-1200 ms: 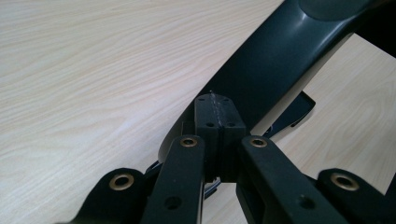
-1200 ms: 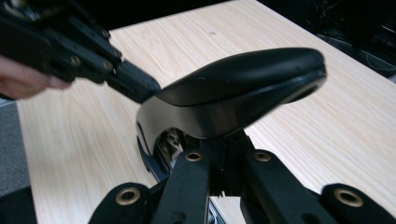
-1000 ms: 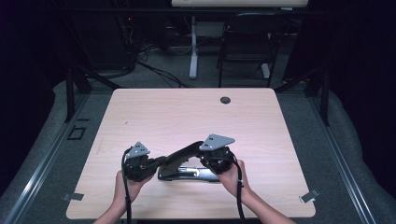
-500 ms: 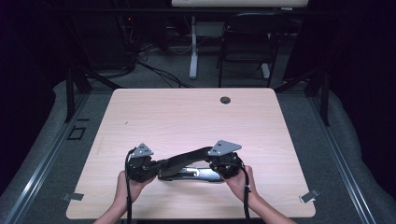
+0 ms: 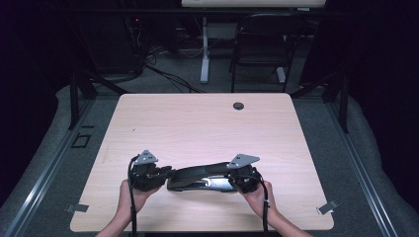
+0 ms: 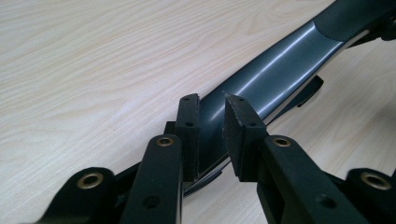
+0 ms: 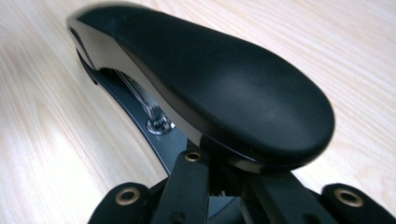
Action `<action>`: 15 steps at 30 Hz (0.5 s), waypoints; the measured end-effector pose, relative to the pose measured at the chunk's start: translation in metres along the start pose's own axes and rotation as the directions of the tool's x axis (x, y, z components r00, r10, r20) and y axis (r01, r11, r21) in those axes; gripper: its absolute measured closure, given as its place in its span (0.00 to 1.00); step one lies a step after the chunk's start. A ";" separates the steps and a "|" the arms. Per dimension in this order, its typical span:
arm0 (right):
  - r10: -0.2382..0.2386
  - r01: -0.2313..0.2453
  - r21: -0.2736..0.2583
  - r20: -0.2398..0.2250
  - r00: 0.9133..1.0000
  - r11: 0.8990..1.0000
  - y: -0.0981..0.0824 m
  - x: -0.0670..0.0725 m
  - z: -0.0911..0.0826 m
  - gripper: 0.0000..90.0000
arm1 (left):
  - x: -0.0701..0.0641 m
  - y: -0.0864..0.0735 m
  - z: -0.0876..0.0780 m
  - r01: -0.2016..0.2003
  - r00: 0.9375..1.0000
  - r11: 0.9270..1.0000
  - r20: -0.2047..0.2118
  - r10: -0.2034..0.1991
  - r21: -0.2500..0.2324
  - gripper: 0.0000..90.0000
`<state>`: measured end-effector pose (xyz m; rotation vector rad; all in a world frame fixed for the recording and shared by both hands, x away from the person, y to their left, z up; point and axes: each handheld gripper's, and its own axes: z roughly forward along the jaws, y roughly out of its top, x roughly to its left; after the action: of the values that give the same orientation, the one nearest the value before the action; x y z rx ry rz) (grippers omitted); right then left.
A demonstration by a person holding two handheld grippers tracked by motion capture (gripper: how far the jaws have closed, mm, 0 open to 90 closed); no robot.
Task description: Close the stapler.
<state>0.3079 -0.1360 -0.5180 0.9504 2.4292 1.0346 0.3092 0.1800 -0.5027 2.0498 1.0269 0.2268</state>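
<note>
Grippers (image 5: pixel 163 175) at level, left-right stapler's (image 5: pixel 197 174) ends

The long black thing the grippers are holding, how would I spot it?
Look at the near edge of the wooden table. Between the two hands lies a long stapler, black on top with shiny metal underneath. It is the table's one big loose thing.
</note>
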 end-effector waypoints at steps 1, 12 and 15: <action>-0.003 0.003 0.009 0.002 1.000 1.000 -0.002 -0.001 0.000 1.00 | 0.001 0.000 -0.001 0.000 1.000 1.000 -0.001 0.000 0.001 0.83; 0.009 -0.009 0.052 0.001 1.000 0.999 -0.011 -0.006 0.005 0.99 | 0.019 -0.003 -0.019 0.028 0.998 0.999 -0.061 -0.030 -0.026 0.70; 0.011 -0.011 0.072 0.000 1.000 0.997 -0.013 -0.007 0.007 0.99 | 0.023 -0.005 -0.022 0.047 0.996 0.999 -0.070 -0.048 -0.022 0.65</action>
<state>0.3111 -0.1439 -0.5316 0.9883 2.4792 0.9567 0.3112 0.2118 -0.4959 2.0093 1.1109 0.2847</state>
